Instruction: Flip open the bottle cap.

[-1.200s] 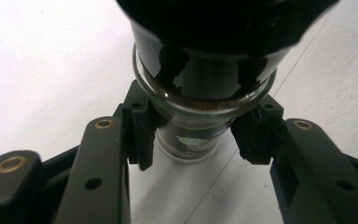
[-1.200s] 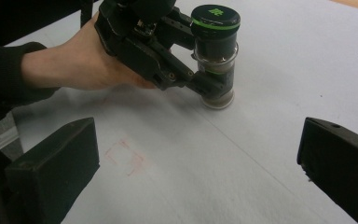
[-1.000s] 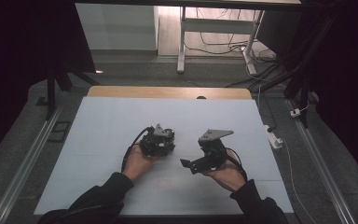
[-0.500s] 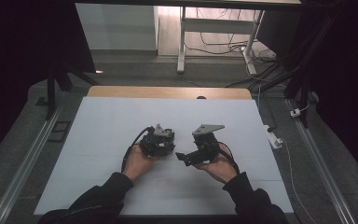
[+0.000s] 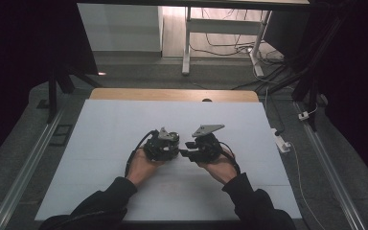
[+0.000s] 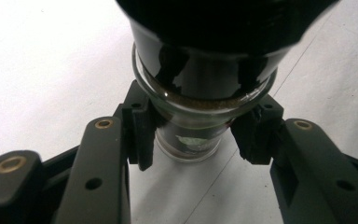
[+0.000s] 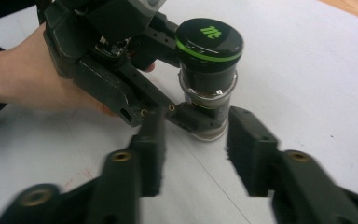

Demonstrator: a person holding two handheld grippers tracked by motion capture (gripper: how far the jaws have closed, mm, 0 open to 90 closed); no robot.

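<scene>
— Jar (image 7: 208, 88) position?
— Upright on the white table (image 5: 100, 143), clamped at its glass body by my left gripper (image 6: 193, 135).
— And your right gripper (image 7: 193, 154)?
— Jaws spread apart, just beside the jar, touching nothing.

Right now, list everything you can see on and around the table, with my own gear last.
Jar: one, clear glass with black lid and green ring, standing upright on the table's middle, gripped at its lower body.
Table: one, white top with a wooden far edge.
Power strip: one, white, on the floor off the table's right edge.
Left gripper: one, black, shut on the jar.
Right gripper: one, black, open, jaws apart just short of the jar.
Hands: two, dark sleeves, each holding a gripper.
</scene>
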